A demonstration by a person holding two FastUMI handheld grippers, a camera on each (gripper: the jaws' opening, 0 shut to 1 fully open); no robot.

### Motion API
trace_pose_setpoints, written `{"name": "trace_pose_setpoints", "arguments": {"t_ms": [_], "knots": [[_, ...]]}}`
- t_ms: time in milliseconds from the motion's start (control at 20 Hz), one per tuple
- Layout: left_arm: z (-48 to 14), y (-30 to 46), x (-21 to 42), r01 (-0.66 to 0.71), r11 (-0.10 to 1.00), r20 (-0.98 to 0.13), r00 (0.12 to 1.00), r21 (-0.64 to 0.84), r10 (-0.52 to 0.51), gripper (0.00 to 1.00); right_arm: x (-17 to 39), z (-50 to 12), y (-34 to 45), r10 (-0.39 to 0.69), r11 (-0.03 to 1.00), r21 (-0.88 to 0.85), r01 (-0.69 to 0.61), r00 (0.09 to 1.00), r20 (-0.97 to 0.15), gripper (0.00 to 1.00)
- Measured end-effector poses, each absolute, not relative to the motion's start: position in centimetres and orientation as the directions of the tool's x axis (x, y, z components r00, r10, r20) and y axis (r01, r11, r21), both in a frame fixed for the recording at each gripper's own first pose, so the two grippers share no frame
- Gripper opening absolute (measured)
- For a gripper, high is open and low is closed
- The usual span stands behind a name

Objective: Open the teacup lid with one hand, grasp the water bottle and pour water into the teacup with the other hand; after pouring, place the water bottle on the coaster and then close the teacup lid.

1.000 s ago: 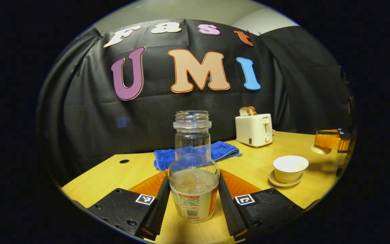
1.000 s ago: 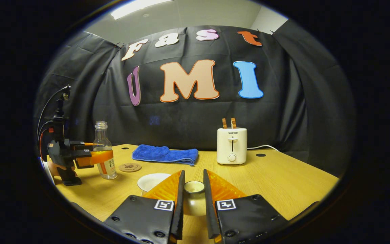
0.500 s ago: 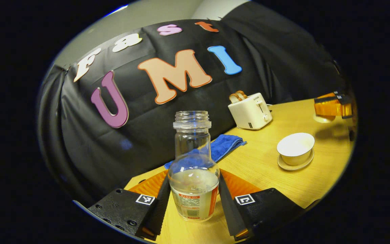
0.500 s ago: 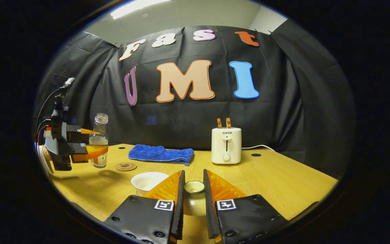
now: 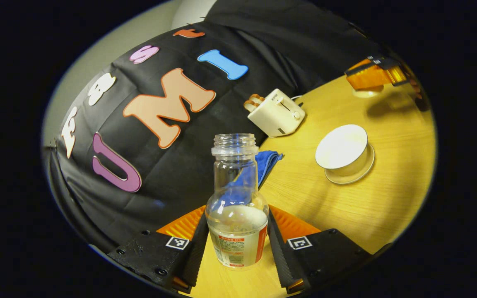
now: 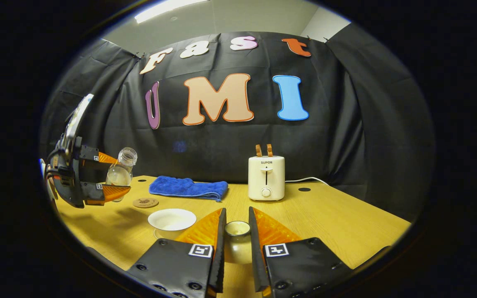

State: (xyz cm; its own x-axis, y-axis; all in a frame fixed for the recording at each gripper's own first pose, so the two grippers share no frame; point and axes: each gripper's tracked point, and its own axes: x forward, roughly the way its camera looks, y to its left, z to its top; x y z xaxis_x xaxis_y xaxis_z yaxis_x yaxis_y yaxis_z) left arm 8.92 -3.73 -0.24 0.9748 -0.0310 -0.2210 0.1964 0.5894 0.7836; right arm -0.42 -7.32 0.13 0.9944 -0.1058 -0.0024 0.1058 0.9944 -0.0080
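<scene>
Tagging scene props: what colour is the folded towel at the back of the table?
Blue. The towel shows best in the right gripper view, lying left of the toaster.

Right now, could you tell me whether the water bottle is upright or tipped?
Tipped. In the right gripper view the water bottle, clamped by the left gripper, leans with its neck toward the open teacup; no water pours yet.

Black cloth wall (image 6: 230, 140) behind wooden table (image 6: 346, 223); two cable holes near table's far edge; ceiling light strip (image 6: 168, 8) on.
</scene>
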Motion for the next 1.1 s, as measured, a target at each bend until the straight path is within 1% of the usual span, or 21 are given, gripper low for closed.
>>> {"name": "trace_pose_setpoints", "arguments": {"t_ms": [200,500,700,900,1100], "knots": [[-0.9,-4.1,9.2,0.239,0.479,-0.26,0.965,0.844,-0.024,0.71,-0.6,0.1,-8.1,-0.12,0.993,-0.008,0.12,0.993,-0.002,0.31],[-2.1,-6.4,9.0,0.307,0.36,-0.305,0.95,0.881,-0.064,0.7,-0.6,0.2,-8.2,-0.121,0.993,-0.008,0.121,0.993,-0.002,0.31],[-2.9,-6.6,9.5,0.335,0.289,-0.335,0.941,0.897,-0.05,0.71,-0.5,0.2,-8.2,-0.121,0.993,-0.008,0.121,0.993,-0.002,0.31],[-3.1,-6.7,9.8,0.352,0.181,-0.349,0.936,0.918,-0.046,0.71,-0.5,0.1,-8.2,-0.121,0.993,-0.008,0.121,0.993,-0.001,0.32],[-3.2,-6.5,9.9,0.364,0.103,-0.363,0.931,0.926,-0.033,0.71,-0.6,0.2,-8.3,-0.126,0.992,-0.008,0.126,0.992,0.0,0.31]]}}
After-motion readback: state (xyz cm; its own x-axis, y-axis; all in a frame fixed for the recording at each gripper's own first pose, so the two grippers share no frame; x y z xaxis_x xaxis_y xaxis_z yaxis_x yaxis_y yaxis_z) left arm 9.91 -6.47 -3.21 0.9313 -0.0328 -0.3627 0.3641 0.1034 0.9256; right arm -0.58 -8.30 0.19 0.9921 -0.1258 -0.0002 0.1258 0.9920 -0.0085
